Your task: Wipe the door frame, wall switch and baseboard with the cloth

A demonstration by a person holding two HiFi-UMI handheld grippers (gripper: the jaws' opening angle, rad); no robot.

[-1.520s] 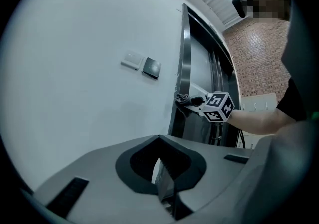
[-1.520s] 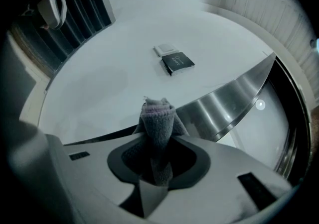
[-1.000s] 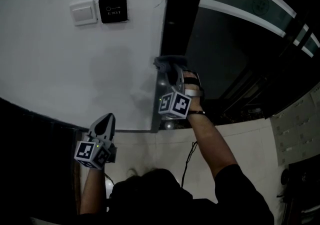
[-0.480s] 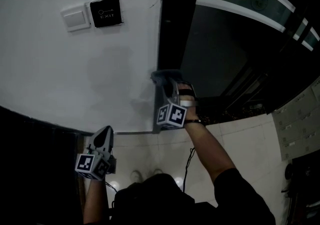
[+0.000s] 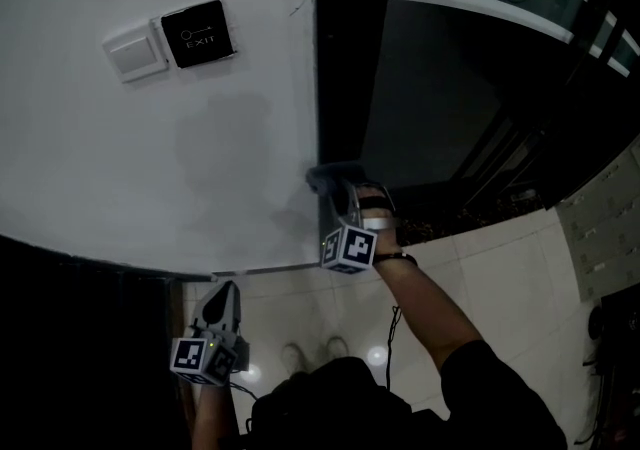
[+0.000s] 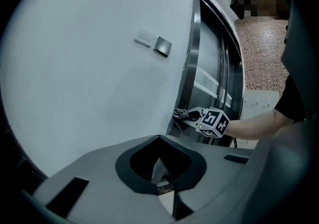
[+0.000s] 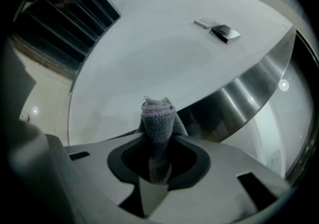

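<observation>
My right gripper [image 5: 335, 181] clenched on cloth [image 7: 158, 118], low against door frame [image 5: 338, 58]; left gripper [image 5: 222, 303] closed, empty. Wall switch [image 5: 137, 50], baseboard apparently not yet wiped.

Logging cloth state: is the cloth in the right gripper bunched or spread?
Bunched: the cloth stands as a folded wad pinched between the right gripper's jaws.
</observation>
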